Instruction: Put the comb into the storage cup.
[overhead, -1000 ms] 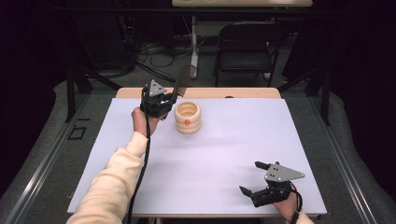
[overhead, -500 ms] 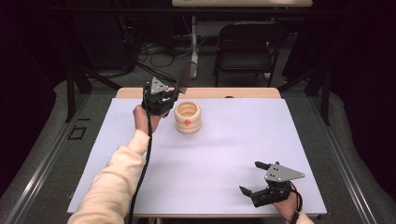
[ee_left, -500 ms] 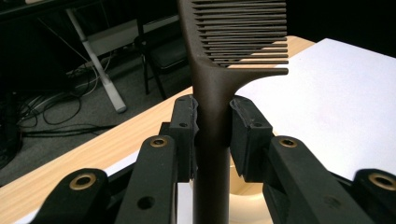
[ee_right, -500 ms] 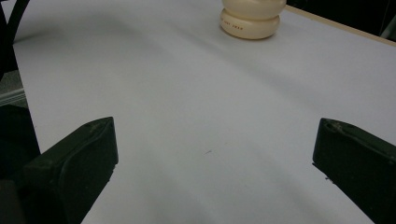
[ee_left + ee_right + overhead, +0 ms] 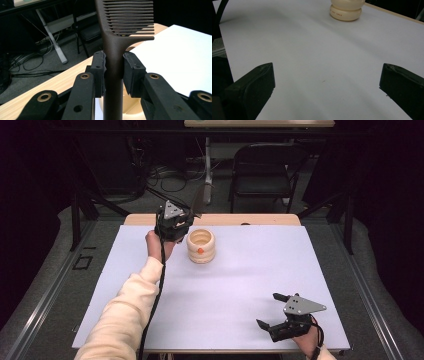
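Comb clamped beside the holder

The left hand-held gripper [image 5: 113, 72] grasps a dark comb [image 5: 117, 45] beside the cream holder [image 5: 200, 246]; its teeth run off frame. The right hand-held gripper [image 5: 324, 82] gapes empty above the desk [image 5: 240, 285].

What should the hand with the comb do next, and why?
Probably lower the comb handle-first into the cream holder. The left gripper clamps the comb's handle, teeth up, just beside and above the holder's open top, while the right gripper rests open, far off.

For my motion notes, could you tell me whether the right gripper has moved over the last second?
No. The right gripper sits at the same spot near the white mat's front right corner, jaws open.
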Demonstrator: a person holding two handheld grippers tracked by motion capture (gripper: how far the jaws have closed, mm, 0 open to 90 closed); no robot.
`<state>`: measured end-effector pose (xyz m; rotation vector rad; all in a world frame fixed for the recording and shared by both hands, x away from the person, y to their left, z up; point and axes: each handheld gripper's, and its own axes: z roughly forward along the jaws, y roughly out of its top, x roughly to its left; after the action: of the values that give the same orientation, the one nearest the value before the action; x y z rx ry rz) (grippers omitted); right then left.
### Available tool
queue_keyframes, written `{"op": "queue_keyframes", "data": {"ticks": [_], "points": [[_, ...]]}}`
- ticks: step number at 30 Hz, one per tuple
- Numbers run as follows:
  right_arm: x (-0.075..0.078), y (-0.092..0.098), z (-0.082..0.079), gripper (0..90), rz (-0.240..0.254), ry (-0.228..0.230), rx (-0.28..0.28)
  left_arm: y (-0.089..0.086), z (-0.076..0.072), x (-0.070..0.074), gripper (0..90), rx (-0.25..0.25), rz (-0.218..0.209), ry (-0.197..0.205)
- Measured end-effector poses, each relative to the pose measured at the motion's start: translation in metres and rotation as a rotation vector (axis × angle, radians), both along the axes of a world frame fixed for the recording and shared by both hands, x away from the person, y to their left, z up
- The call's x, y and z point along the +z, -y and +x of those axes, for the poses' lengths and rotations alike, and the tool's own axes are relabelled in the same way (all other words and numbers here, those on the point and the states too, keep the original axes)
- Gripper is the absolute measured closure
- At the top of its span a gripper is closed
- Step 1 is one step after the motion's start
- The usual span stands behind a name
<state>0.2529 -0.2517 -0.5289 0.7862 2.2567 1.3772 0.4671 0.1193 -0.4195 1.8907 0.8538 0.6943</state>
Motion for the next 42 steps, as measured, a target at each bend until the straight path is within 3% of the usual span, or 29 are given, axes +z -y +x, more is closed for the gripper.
{"op": "queue_keyframes", "data": {"ticks": [42], "points": [[0.0,0.0,0.0,0.0,0.0,0.0,0.001,0.016,0.011,0.006,72.2,0.01,-0.035,0.053]]}}
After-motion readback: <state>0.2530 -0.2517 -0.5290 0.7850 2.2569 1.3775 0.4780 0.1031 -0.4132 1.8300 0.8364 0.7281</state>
